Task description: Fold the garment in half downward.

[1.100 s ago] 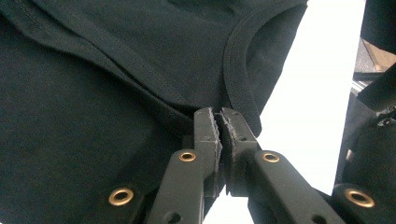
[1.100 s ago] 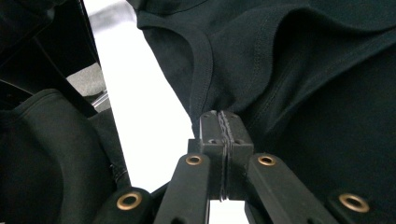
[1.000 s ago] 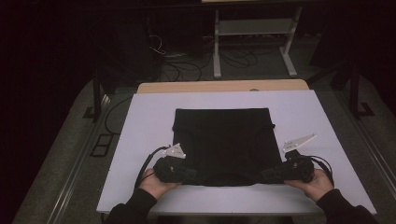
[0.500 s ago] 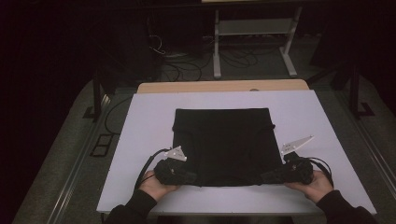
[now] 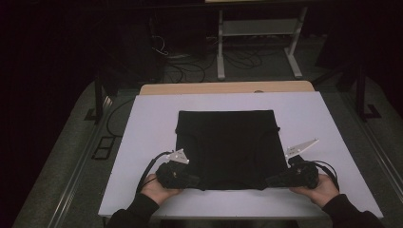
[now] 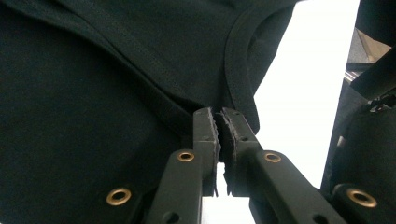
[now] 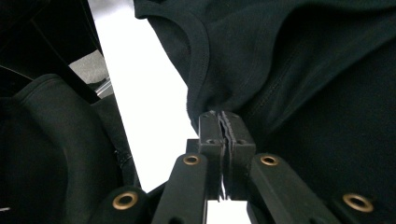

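Note:
A black garment (image 5: 228, 145) lies folded into a rough square on the white table top (image 5: 309, 114). My left gripper (image 5: 198, 184) pinches its near left corner and my right gripper (image 5: 269, 182) pinches its near right corner. In the left gripper view the jaws meet on a seamed hem of the black garment (image 6: 116, 84), with the left gripper (image 6: 217, 113) shut. The right gripper view has the right gripper (image 7: 221, 115) shut on a hemmed edge of the black garment (image 7: 303, 70). Both hands rest at the table's near edge.
A wooden table edge (image 5: 223, 88) shows behind the white top. Beyond it stand a white metal frame (image 5: 259, 33) and loose cables (image 5: 185, 66) on the dark floor. A black cable (image 5: 114, 118) runs down the table's left side.
Both grippers have slid slightly toward the near edge of the table, drawing the garment's near edge with them. Their hold on the corners is unchanged.

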A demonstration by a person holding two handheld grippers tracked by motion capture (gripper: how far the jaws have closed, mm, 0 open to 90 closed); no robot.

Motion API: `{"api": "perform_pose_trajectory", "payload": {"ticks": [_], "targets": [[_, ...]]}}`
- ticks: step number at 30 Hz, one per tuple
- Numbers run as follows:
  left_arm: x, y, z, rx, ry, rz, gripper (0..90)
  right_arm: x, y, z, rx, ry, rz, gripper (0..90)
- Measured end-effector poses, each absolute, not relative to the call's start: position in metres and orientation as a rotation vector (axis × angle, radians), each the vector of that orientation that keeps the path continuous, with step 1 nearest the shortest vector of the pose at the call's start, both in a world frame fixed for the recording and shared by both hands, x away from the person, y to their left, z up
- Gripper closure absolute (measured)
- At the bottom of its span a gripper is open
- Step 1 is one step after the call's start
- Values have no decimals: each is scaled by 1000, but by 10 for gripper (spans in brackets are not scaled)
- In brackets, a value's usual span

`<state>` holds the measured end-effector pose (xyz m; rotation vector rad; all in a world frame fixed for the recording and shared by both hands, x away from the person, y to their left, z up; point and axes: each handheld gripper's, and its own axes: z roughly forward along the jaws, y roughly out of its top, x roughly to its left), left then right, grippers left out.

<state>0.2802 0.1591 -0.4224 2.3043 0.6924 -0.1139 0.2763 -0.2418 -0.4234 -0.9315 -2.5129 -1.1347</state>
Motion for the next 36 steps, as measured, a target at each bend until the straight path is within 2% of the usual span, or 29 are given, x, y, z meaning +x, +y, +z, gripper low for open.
{"api": "perform_pose_trajectory", "payload": {"ticks": [10, 17, 20, 23, 30, 36], "targets": [[280, 161, -420, 2290, 690, -99, 760, 275, -242, -421, -940, -2528, -1141, 779], [279, 162, -418, 2275, 690, -99, 680, 275, -242, -419, -938, -2541, -1152, 724], [279, 163, -417, 2264, 688, -104, 616, 274, -242, -418, -942, -2546, -1162, 683], [279, 165, -416, 2250, 692, -103, 539, 274, -242, -416, -947, -2549, -1173, 592], [280, 181, -408, 2137, 758, -87, 402, 272, -240, -411, -979, -2592, -1238, 303], [281, 194, -404, 2080, 794, -66, 302, 272, -240, -407, -1005, -2614, -1290, 187]]}}
